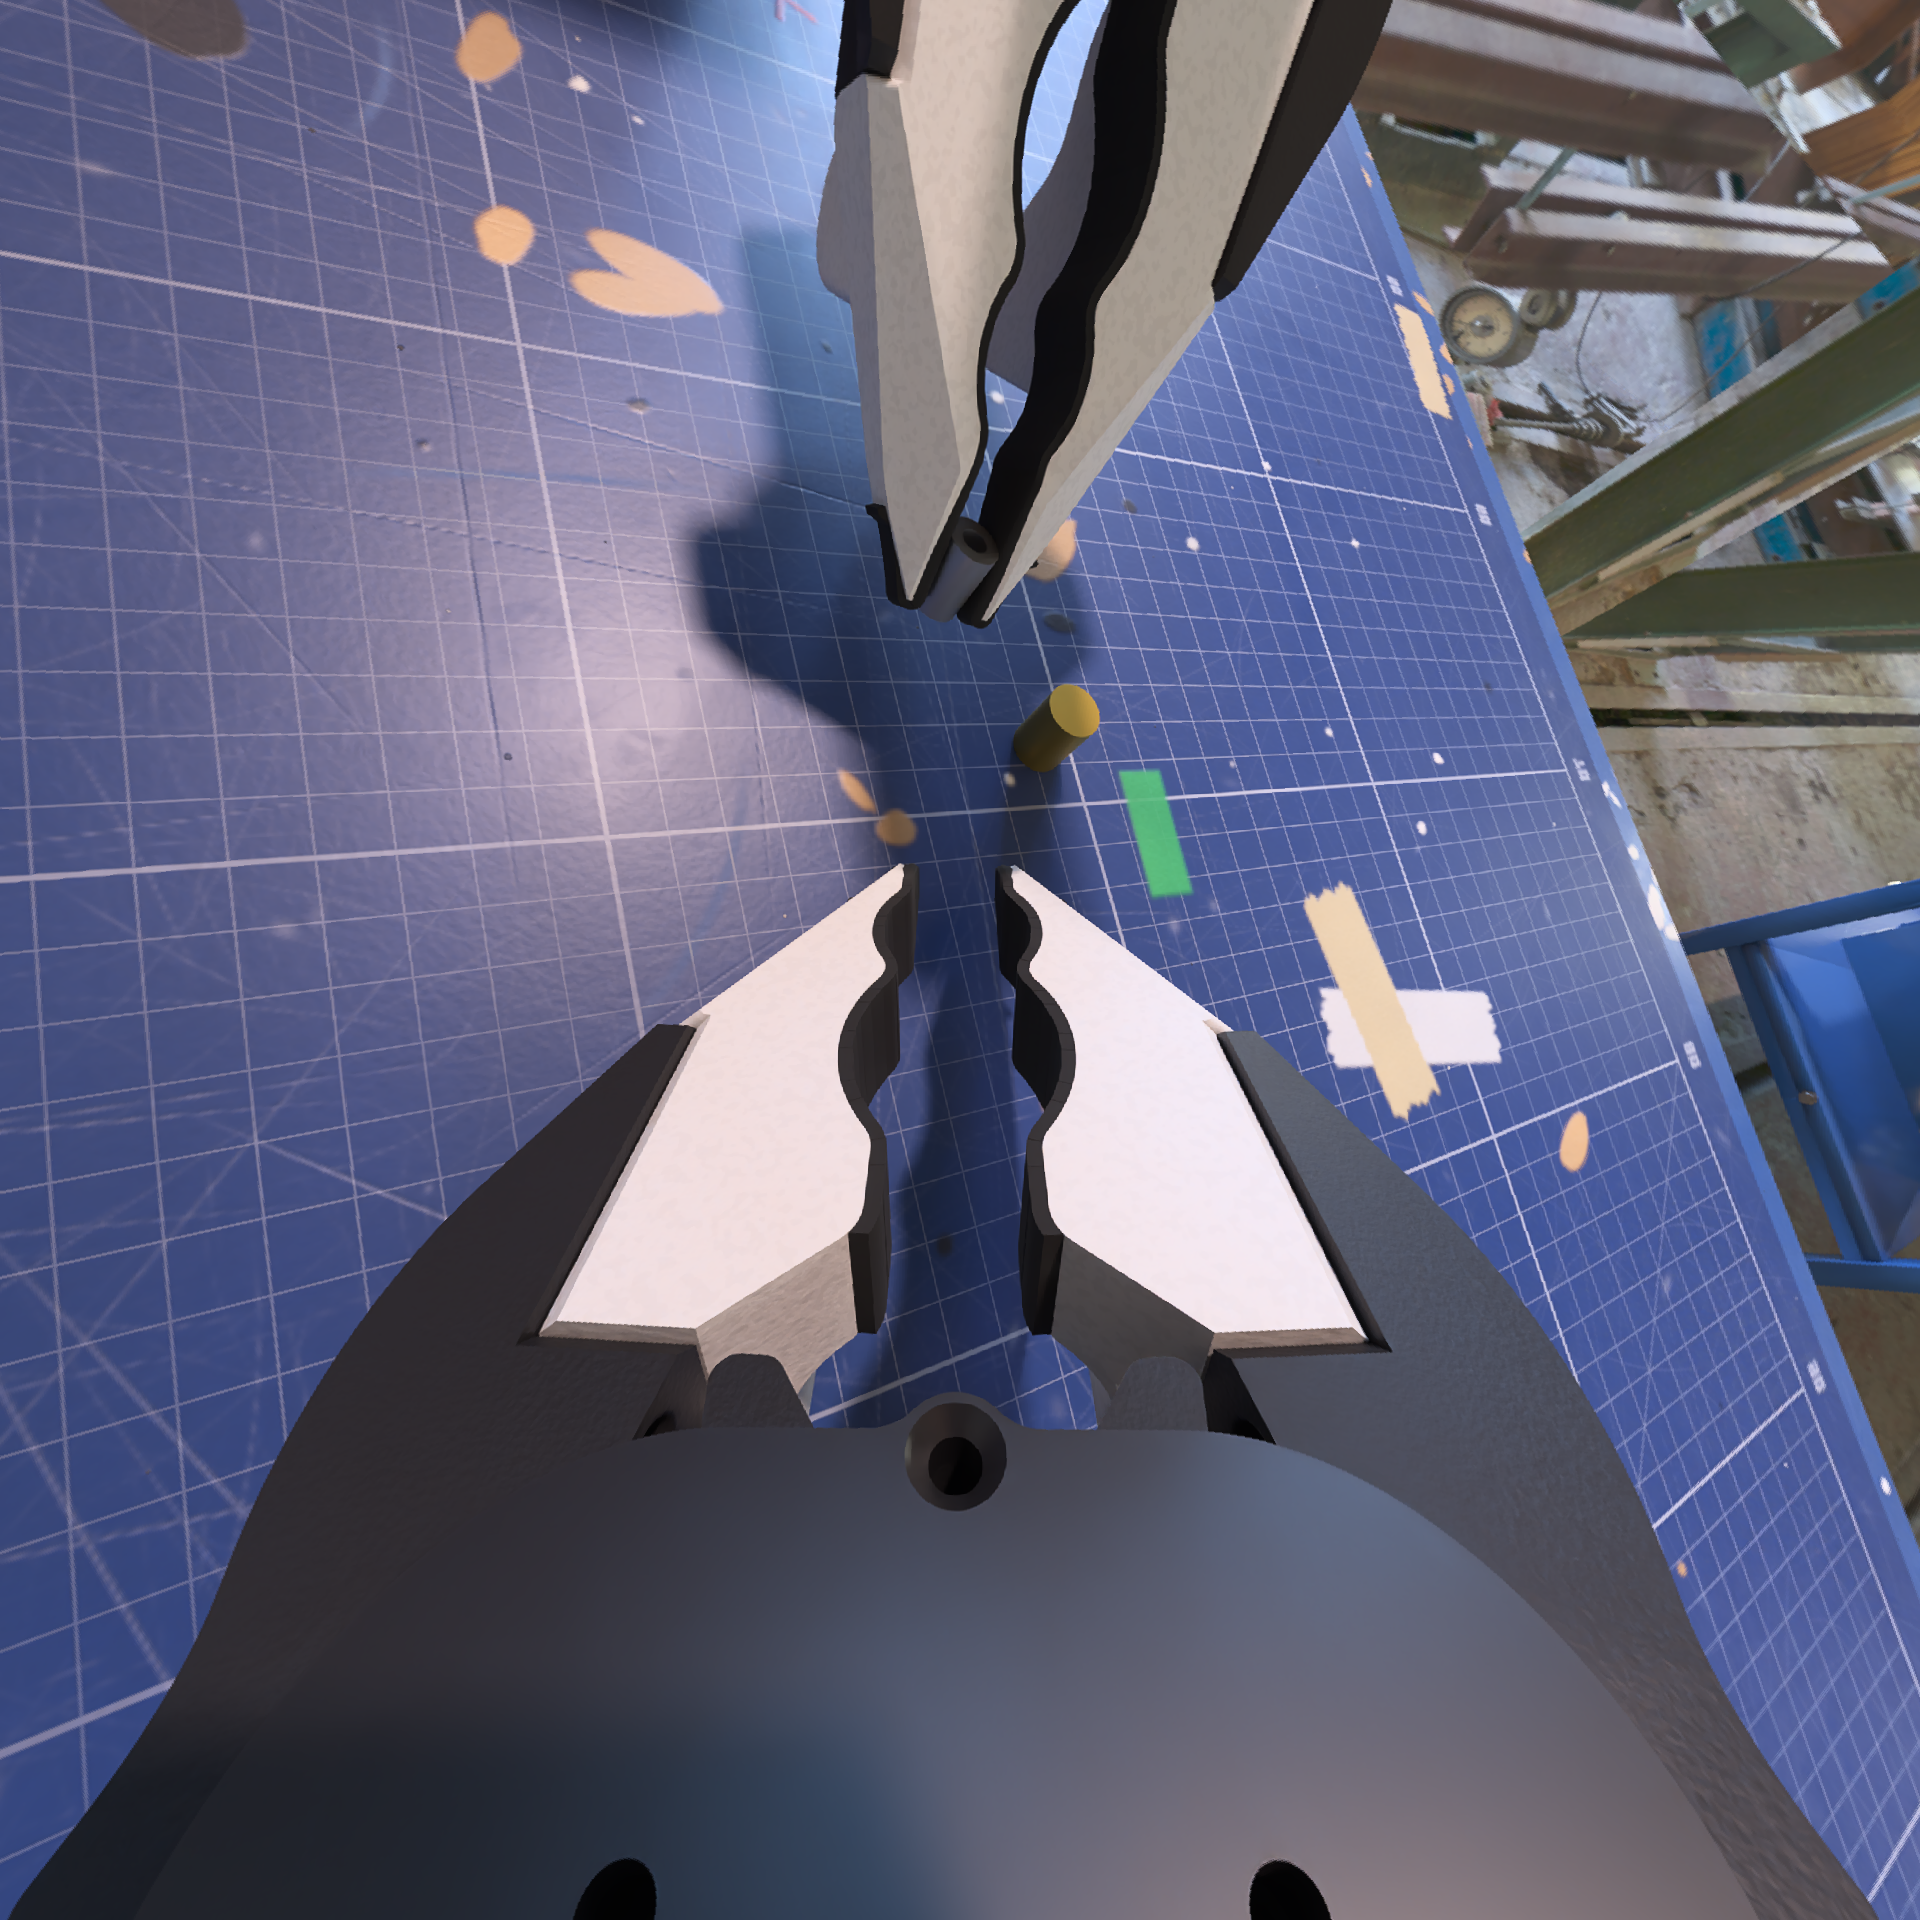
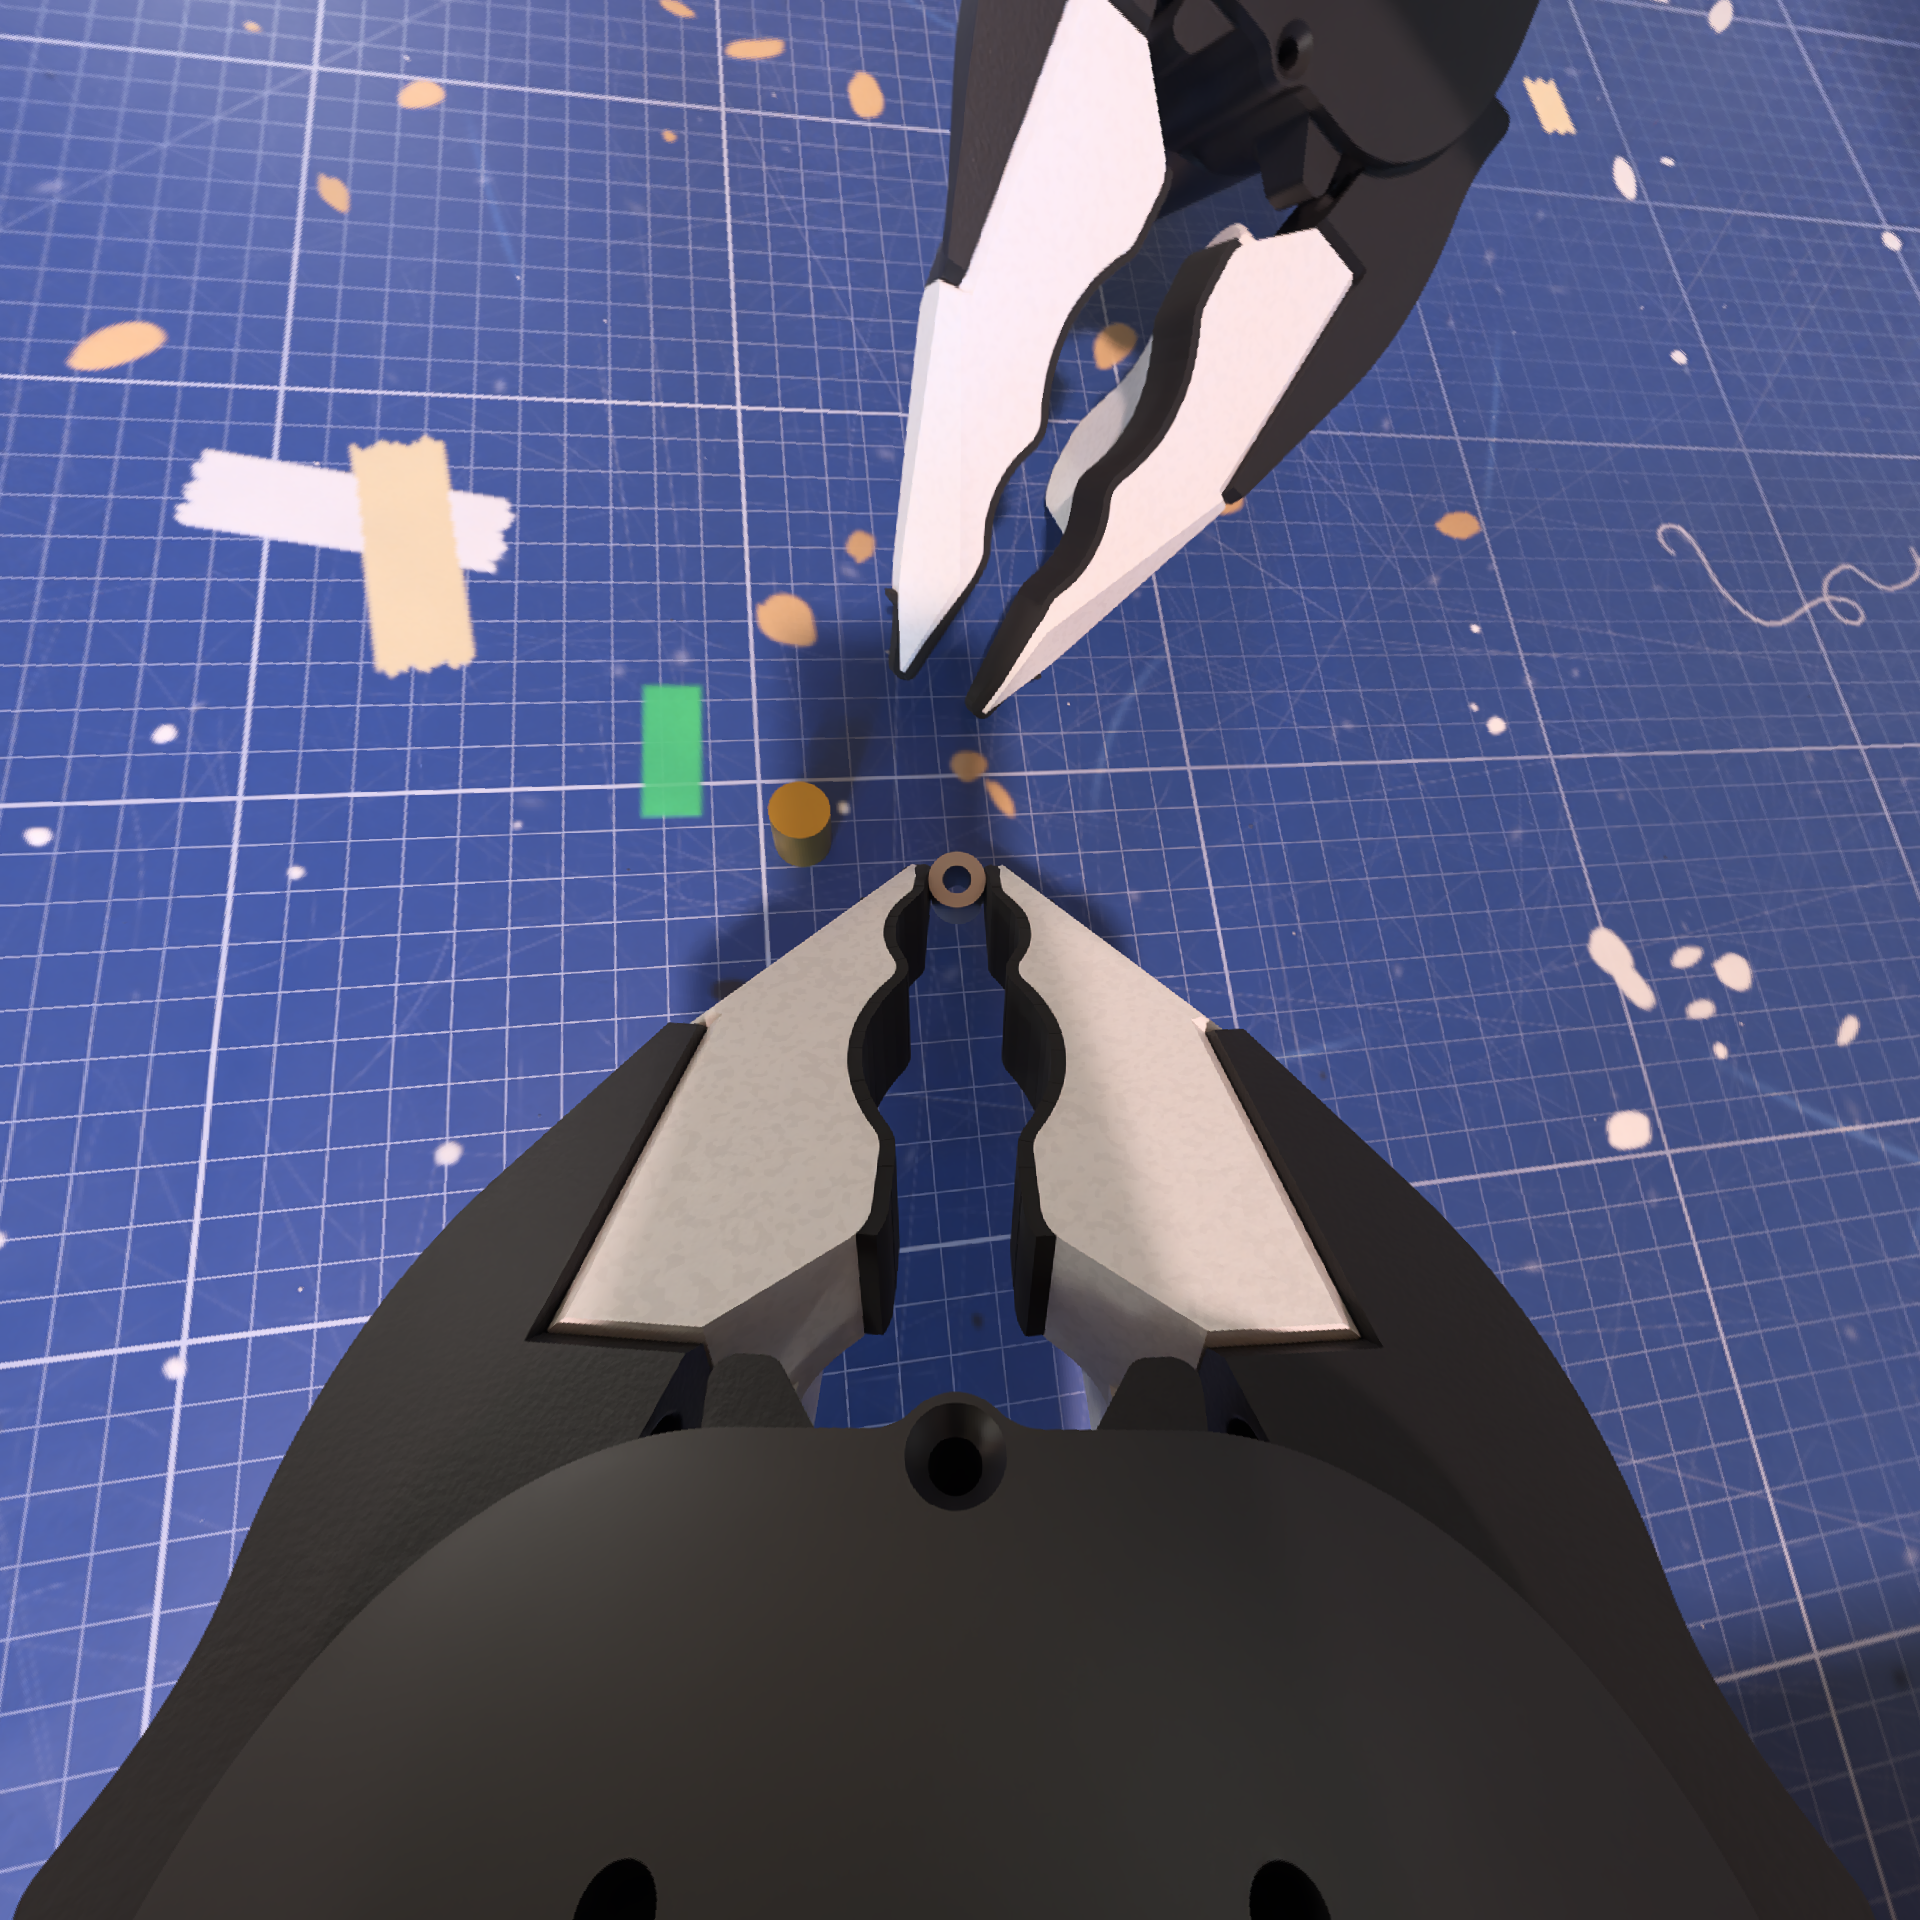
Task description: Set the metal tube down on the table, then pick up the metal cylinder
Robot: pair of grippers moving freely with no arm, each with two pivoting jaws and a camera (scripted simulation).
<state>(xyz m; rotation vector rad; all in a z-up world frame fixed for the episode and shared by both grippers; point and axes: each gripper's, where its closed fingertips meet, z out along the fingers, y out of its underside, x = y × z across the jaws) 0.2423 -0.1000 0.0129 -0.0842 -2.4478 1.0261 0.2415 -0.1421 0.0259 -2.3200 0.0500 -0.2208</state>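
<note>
The metal tube point(image 2: 956, 880) is a short grey hollow piece pinched between my right gripper's point(image 2: 956, 883) fingertips, its open end facing the camera. In the left wrist view the right gripper point(image 1: 948, 611) comes down from above with the tube point(image 1: 964, 569) at its tips, a little above the blue mat. The metal cylinder point(image 1: 1055, 727) is a short yellow-brass stub standing upright on the mat, just left of the right gripper's tips in the right wrist view point(image 2: 798, 823). My left gripper point(image 1: 954, 878) is slightly open and empty, with its tips just short of the cylinder; it also shows in the right wrist view point(image 2: 941, 688).
A green tape strip point(image 1: 1155, 833) lies beside the cylinder. Crossed white and beige tape point(image 1: 1387, 1013) lies farther right. The blue gridded mat point(image 1: 312, 727) ends at the table edge point(image 1: 1621, 831) on the right, with a blue bin point(image 1: 1849, 1060) beyond it.
</note>
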